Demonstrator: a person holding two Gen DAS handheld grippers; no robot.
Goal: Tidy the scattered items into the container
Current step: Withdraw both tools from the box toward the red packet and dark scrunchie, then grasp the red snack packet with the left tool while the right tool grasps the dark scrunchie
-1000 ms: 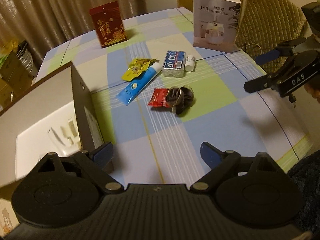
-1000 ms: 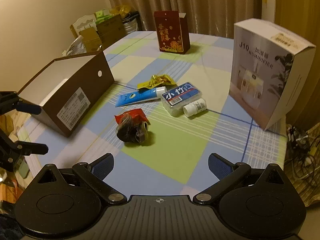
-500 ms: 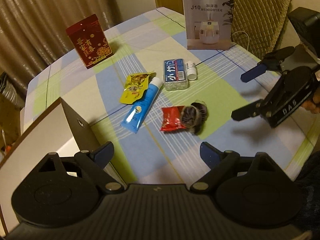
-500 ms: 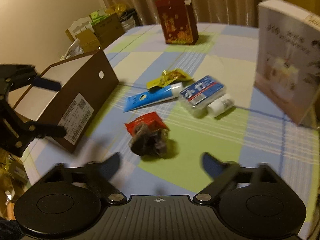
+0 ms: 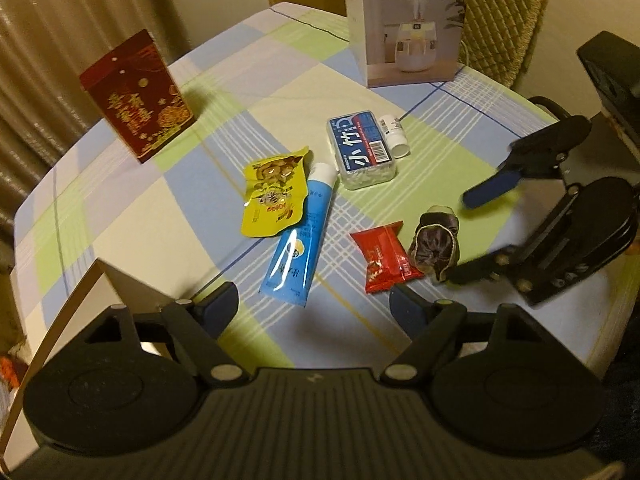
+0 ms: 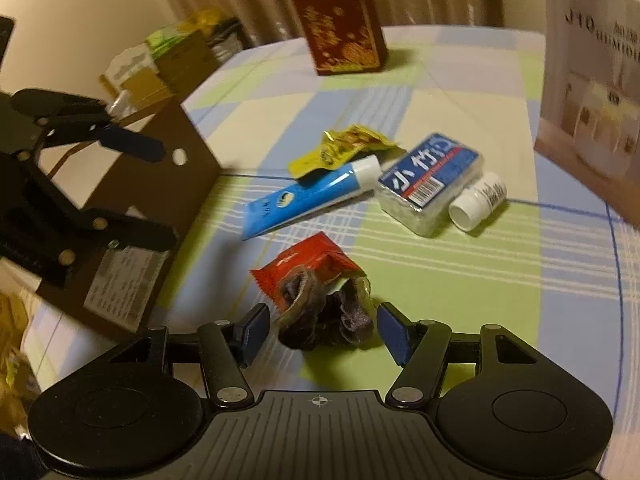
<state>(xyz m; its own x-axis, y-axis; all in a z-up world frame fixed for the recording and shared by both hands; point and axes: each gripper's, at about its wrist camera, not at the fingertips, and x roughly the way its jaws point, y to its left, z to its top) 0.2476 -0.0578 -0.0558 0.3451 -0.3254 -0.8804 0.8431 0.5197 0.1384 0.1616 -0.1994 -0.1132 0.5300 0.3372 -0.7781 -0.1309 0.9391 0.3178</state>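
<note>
Checked tablecloth (image 5: 168, 208), clutter beside our cardboard box (image 6: 160, 184).
Our right gripper (image 6: 318, 330) has closed in, jaws wide around the dark bundle (image 6: 326, 316); left gripper (image 5: 312, 308) wide, empty.

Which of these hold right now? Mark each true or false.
1. The right gripper has its open fingers on either side of the dark wrapped snack. True.
2. The blue tube lies inside the brown box. False: it lies on the tablecloth.
3. The small white bottle lies beside the clear toothpick case. True.
4. The left gripper holds the red packet. False: it is open and empty.
</note>
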